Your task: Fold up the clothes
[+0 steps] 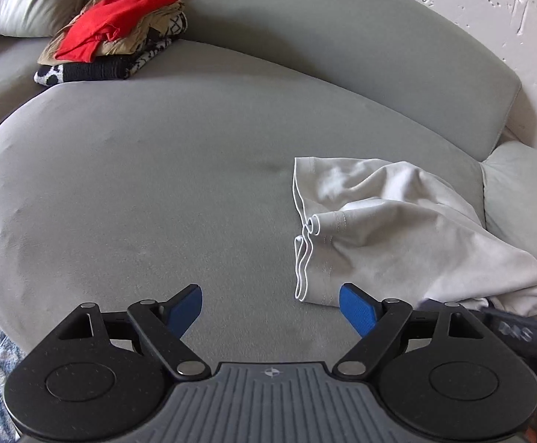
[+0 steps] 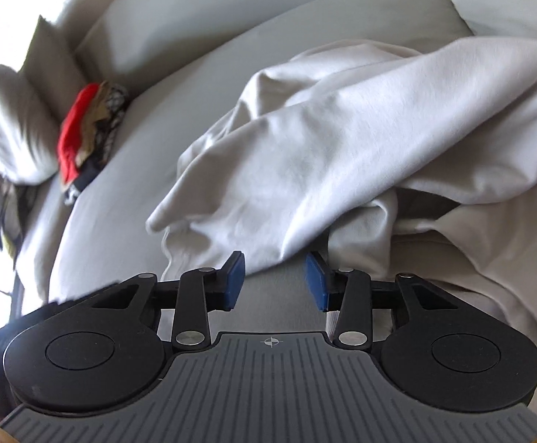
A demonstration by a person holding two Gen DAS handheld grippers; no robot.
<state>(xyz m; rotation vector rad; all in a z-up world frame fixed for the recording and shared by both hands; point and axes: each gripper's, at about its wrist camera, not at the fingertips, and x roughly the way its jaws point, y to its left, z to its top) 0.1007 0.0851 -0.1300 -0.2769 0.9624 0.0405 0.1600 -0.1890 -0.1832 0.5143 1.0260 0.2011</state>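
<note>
Each handheld tool, the left gripper [image 1: 270,308] and the right gripper [image 2: 275,282], has a grey ribbed body stamped with a small crosshair mark at its front edge. On either side of that mark sit round black discs, from which black link arms with silver rivets run forward. The fingers [image 1: 357,310] end in blue textured pads [image 2: 315,282].

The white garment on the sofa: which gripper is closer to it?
Right. The right gripper has the white garment at its fingertips; the left gripper sits beside its hem.
</note>
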